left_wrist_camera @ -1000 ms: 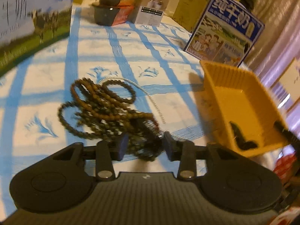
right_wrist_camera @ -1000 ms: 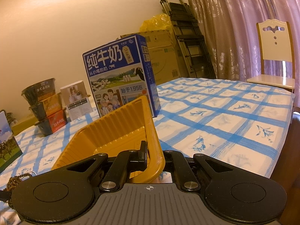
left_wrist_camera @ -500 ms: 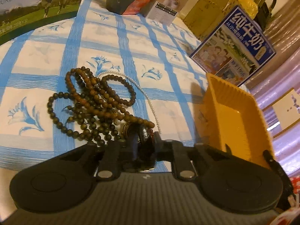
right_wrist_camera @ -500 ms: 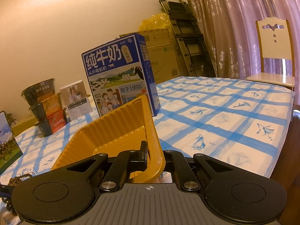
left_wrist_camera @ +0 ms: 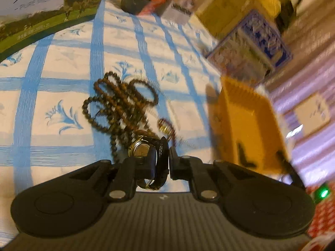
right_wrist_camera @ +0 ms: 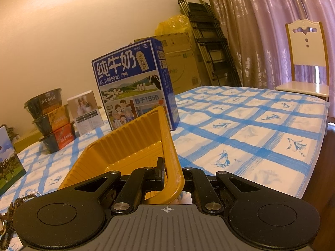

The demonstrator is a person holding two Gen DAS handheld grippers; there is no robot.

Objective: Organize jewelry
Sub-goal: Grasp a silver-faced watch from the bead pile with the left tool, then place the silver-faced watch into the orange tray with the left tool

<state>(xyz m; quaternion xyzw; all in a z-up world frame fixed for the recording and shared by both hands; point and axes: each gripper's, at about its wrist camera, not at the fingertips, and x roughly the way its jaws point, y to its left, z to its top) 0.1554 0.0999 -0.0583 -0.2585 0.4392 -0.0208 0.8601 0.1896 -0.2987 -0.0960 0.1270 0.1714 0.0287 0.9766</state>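
Since the earlier frame my left gripper [left_wrist_camera: 162,163] has closed its jaws on the wristwatch [left_wrist_camera: 144,149] and lifted it off the bead pile [left_wrist_camera: 123,108], presumably for transfer. Right view: my right gripper [right_wrist_camera: 172,175] clamps the yellow tray [right_wrist_camera: 129,146] rim, evidently steadying it

A lived-in home: a blue-checked tablecloth [right_wrist_camera: 251,129] covers the tabletop, a dining chair [right_wrist_camera: 305,62] stands at its far corner, with curtains [right_wrist_camera: 261,31], a folded stepladder [right_wrist_camera: 209,37] and cardboard boxes [right_wrist_camera: 180,62] behind.
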